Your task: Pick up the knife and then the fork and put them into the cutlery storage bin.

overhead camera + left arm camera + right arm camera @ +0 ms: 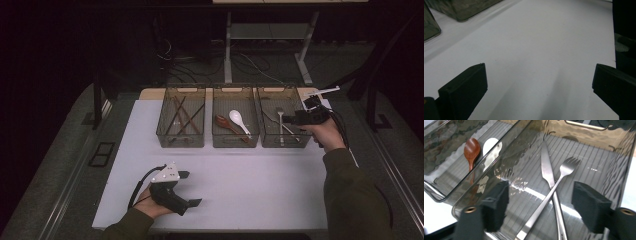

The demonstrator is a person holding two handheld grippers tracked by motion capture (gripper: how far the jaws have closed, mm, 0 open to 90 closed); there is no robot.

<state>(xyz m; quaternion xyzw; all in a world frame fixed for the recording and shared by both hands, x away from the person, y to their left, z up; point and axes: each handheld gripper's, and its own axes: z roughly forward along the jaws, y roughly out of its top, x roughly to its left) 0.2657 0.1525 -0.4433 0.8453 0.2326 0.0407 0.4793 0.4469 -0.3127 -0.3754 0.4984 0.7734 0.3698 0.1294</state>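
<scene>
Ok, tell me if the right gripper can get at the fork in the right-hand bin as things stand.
Probably yes. The right gripper hangs over the open-topped right bin with its jaws apart, and the fork lies uppermost, crossed over the knife. Nothing covers it, though closing low may catch the knife too.

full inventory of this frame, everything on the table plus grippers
bins: 3, clear smoky plastic, in a row at the table's far side
chopsticks: several, dark brown, left bin
wooden spoon: 1, reddish brown, middle bin
white spoon: 1, white, middle bin, beside the wooden spoon
fork: 1, silver, right bin, crossing the knife
knife: 1, silver, right bin
table: 1, white top
left gripper: 1, black, open, near the table's front edge
right gripper: 1, black, open over the right bin, nothing between the jaws
</scene>
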